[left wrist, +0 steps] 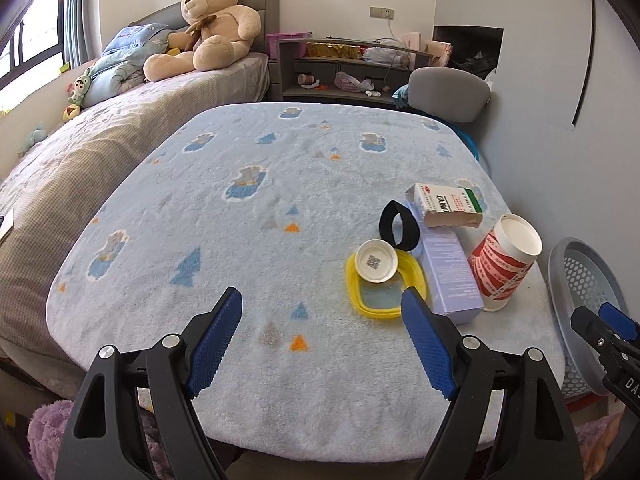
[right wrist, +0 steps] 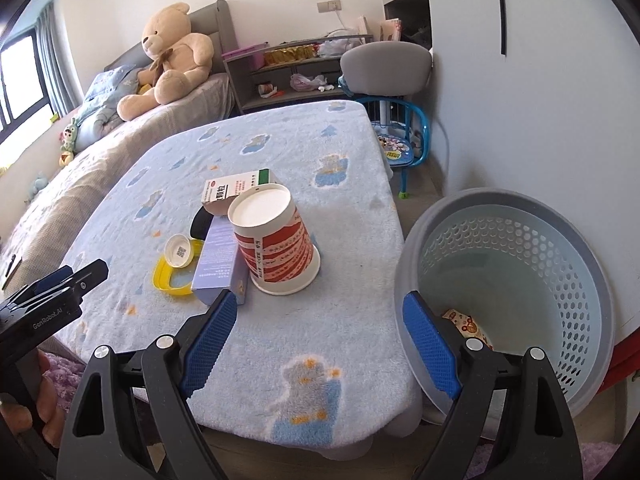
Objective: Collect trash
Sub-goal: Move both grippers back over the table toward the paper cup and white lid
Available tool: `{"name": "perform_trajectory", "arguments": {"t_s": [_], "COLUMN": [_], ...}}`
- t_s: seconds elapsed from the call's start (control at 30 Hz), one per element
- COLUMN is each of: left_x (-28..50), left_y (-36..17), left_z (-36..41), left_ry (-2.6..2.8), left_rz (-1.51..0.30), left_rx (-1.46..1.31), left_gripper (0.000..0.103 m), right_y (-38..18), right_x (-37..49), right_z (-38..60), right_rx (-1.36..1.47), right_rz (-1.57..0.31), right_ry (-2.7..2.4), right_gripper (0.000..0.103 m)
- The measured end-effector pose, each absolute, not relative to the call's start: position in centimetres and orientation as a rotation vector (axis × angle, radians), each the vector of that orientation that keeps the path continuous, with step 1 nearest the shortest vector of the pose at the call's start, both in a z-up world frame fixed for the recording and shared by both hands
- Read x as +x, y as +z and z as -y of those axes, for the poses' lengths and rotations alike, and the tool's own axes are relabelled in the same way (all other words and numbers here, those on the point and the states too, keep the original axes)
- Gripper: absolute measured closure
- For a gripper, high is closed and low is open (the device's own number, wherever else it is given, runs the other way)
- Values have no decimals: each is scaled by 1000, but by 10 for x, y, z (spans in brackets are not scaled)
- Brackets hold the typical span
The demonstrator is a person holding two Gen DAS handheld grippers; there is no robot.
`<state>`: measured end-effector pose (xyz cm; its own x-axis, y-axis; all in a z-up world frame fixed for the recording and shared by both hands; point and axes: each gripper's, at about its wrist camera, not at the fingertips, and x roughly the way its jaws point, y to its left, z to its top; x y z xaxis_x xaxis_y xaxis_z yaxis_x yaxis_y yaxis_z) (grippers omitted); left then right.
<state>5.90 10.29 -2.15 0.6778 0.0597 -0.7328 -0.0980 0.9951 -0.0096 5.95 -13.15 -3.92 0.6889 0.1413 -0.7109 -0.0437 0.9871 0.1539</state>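
The upturned paper cup (right wrist: 276, 240) stands just ahead-left of the spread, empty right tool (right wrist: 316, 344), bin (right wrist: 520, 208) to its right; the left tool (left wrist: 322, 344) gapes too

Soft fleece, paper and plastic.
Fluffy matt blanket (left wrist: 280, 208); smooth paper cup (right wrist: 276, 240); glossy yellow plastic lid (left wrist: 386, 284); perforated matt plastic basket (right wrist: 520, 280); cardboard box (left wrist: 444, 204).

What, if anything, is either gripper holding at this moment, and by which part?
Nothing is held. The left gripper and right gripper are both open with nothing between their fingers, above the blanket-covered table.
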Motion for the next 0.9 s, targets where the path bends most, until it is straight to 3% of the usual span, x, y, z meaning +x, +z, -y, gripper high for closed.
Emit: {"name": "perform_trajectory", "arguments": {"t_s": [0.9], "left_x": [134], "left_y": [-51], "left_z": [-112], "left_ry": [49], "left_rz": [-922], "left_rx": [-36], "left_gripper": [25], "right_y": [-85], "right_x": [147], "right_z": [100], "right_rx": [108], "right_rz": [-877], "right_ry": [209], "right_gripper": [20]}}
